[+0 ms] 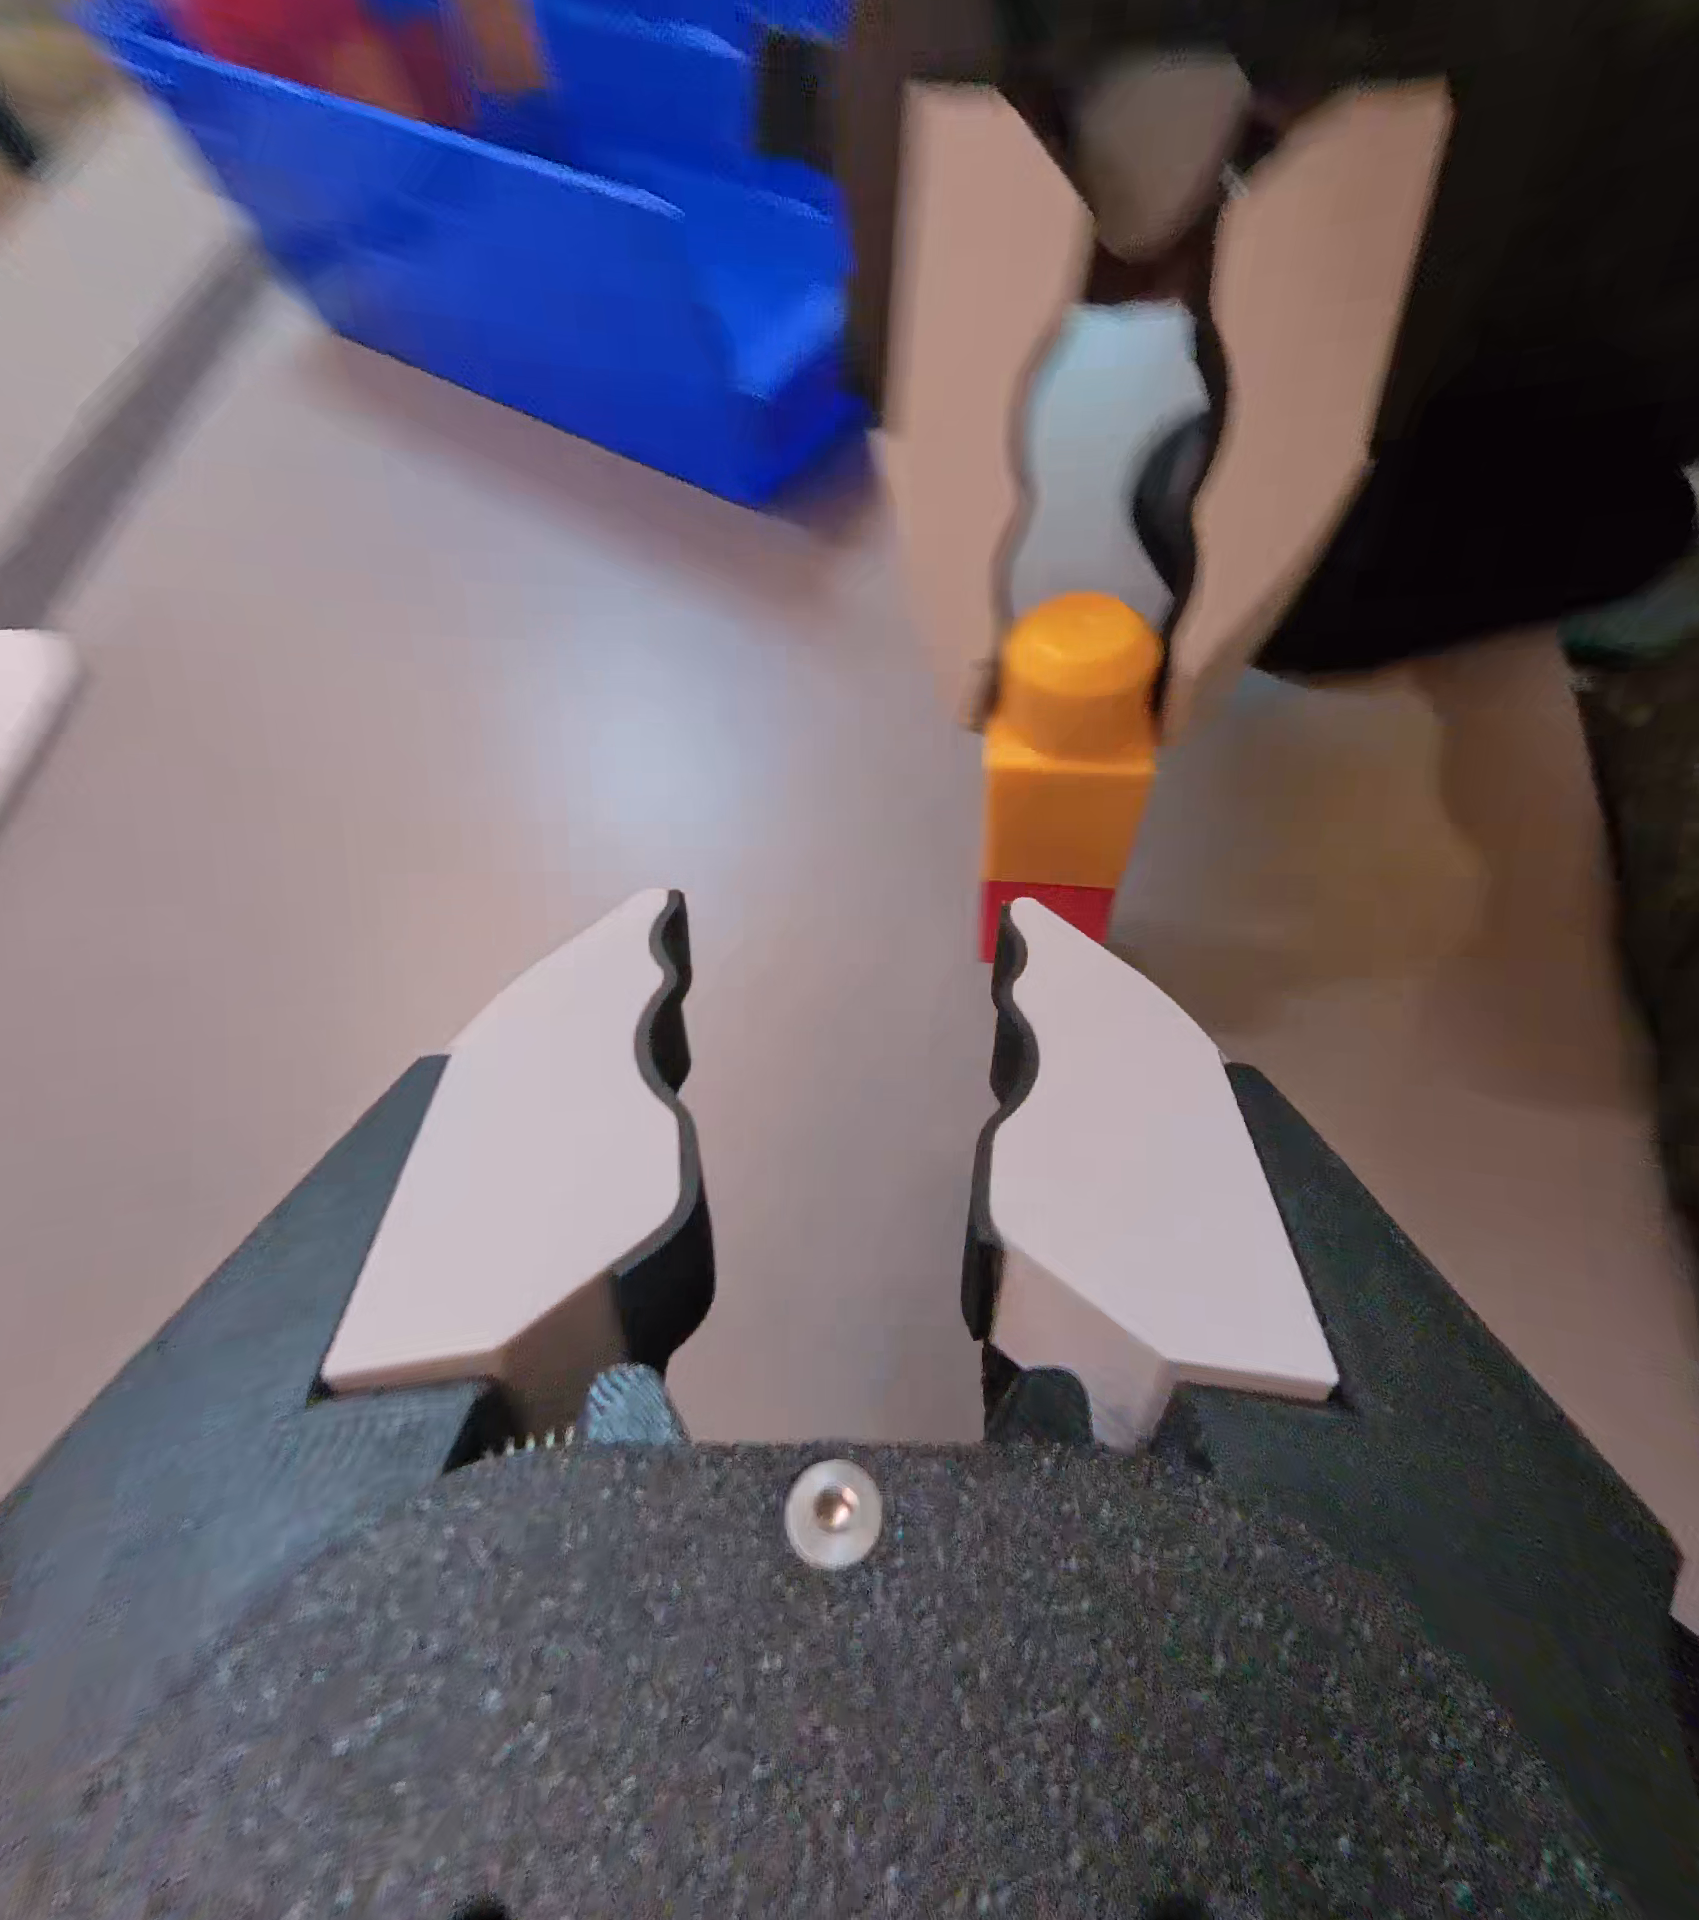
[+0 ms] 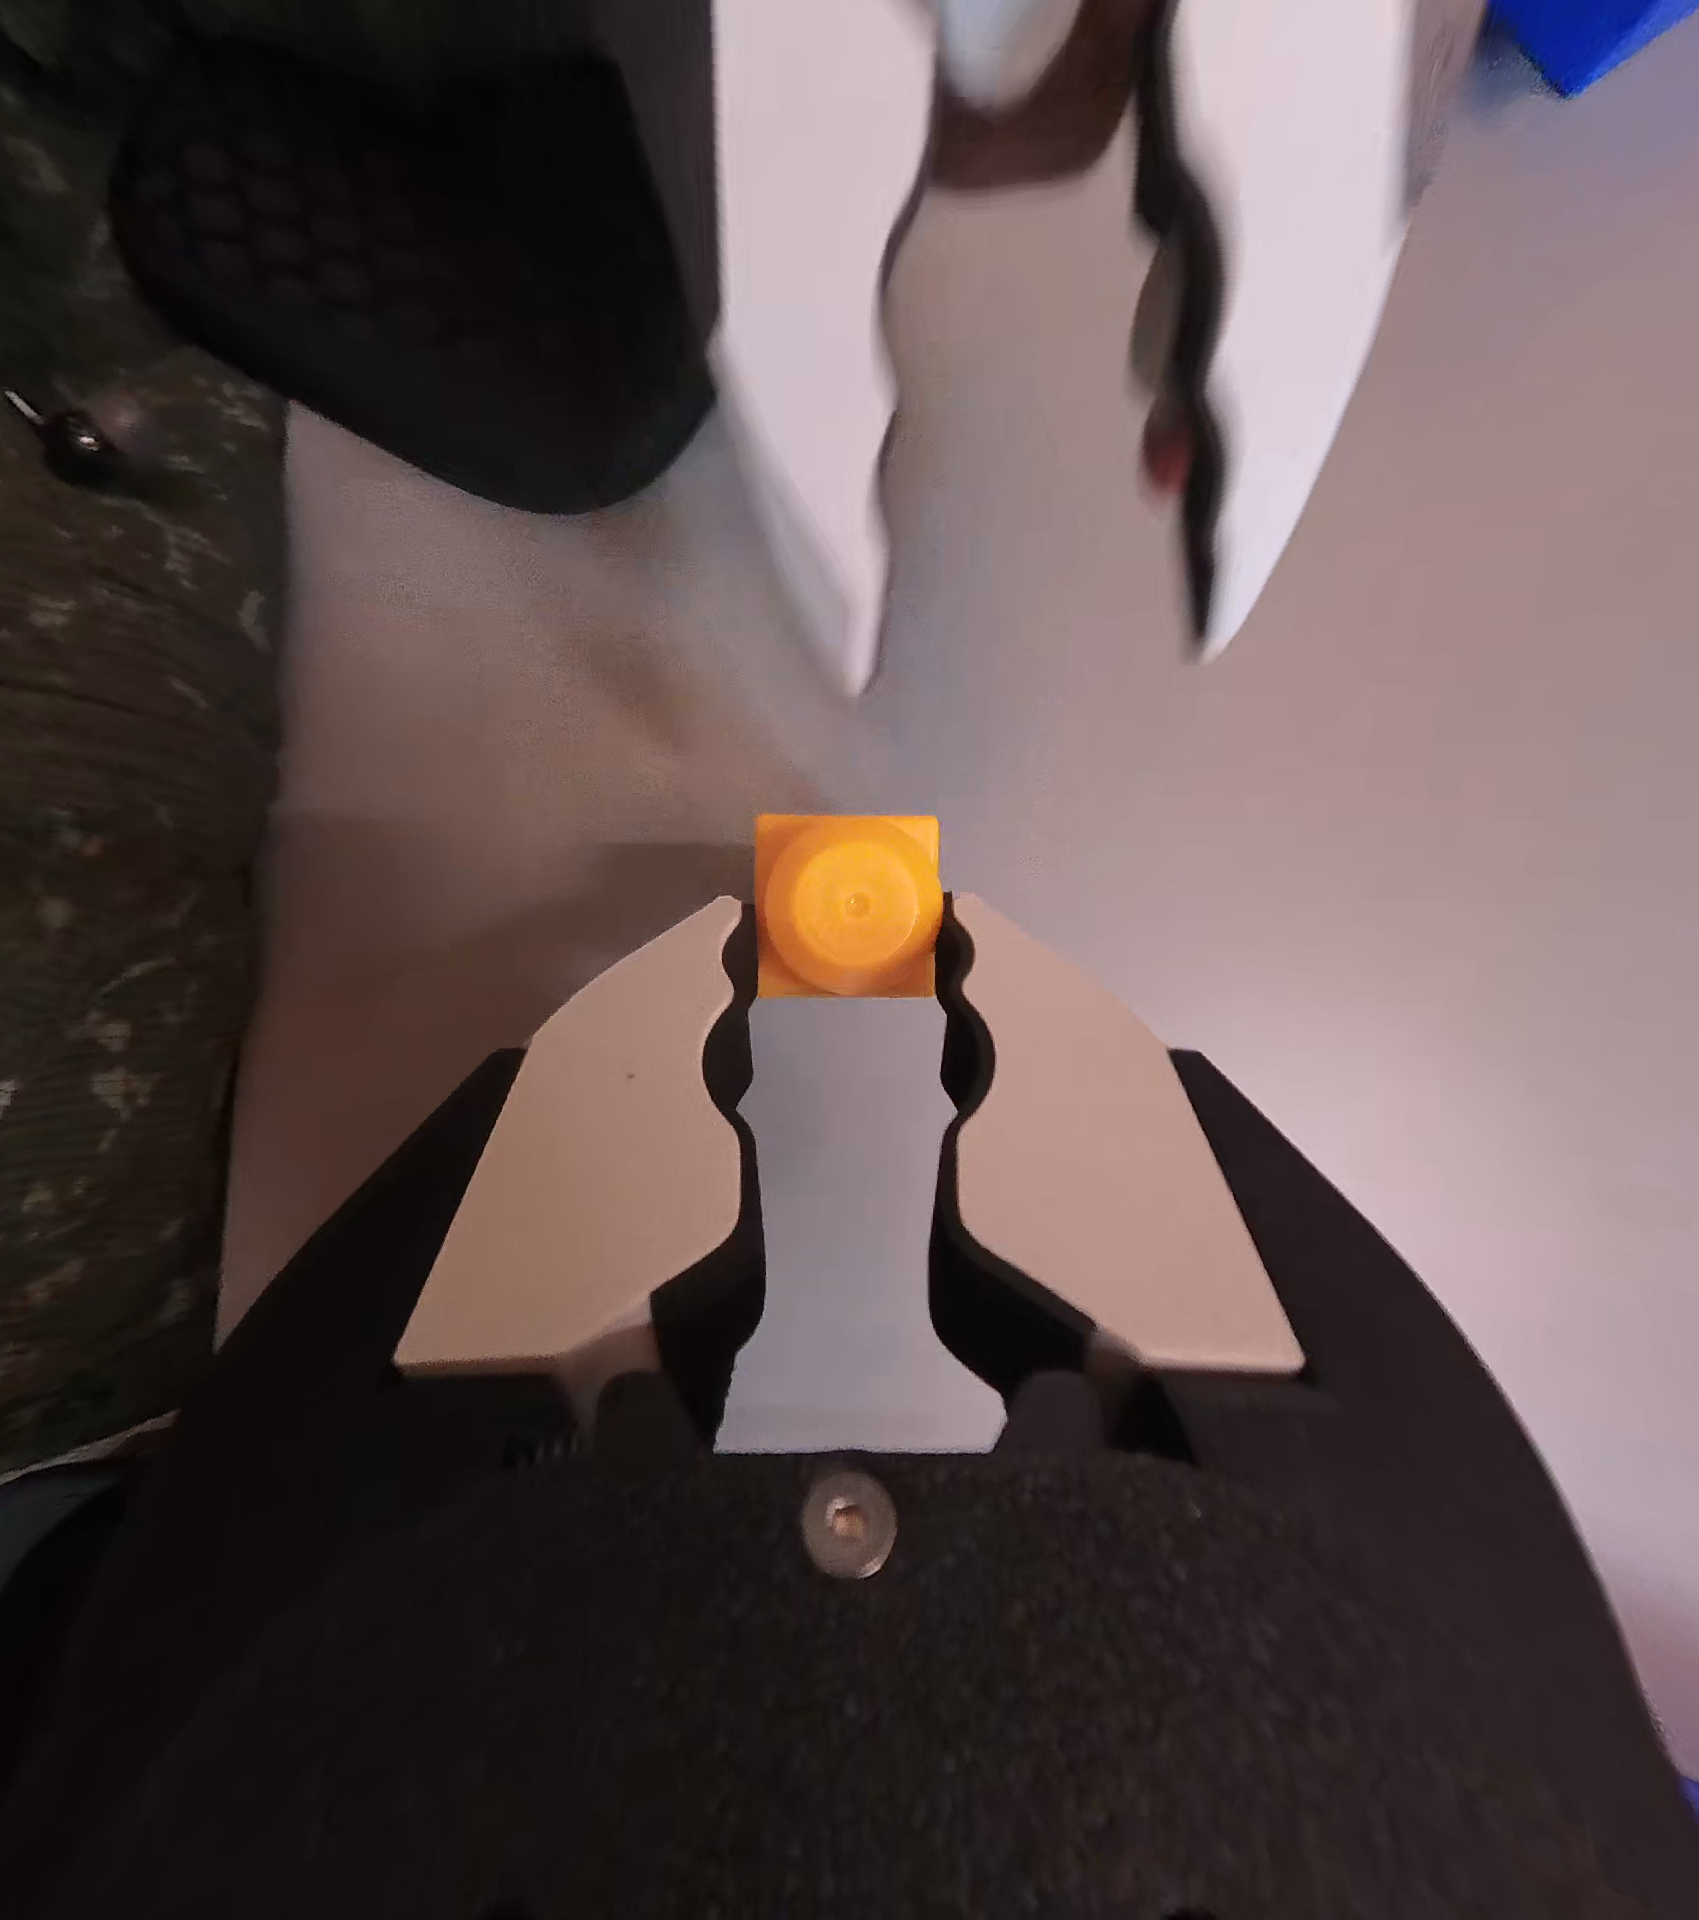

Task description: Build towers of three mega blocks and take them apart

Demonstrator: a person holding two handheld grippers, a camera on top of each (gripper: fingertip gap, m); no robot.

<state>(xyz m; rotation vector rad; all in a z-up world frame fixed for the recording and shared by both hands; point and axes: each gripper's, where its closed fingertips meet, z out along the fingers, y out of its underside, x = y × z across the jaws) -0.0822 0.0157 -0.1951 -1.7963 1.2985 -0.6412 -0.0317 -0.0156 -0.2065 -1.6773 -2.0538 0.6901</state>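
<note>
My right gripper (image 2: 847, 914) comes down from above with its 2 fingertips pressed to the sides of the orange block (image 2: 846, 906), which sits stacked on a red block (image 1: 1047, 914) on the table (image 1: 409, 831) (only 2 blocks show). My left gripper (image 1: 843, 914) hangs spread wide and empty just beside the red block. A blue bin (image 1: 533, 260) stands toward the table's far edge.

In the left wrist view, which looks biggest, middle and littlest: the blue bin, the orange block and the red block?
1. Blue bin, biggest.
2. Orange block, middle.
3. Red block, littlest, though the left gripper's fingertip hides part of it, so its real size is unsure.
</note>
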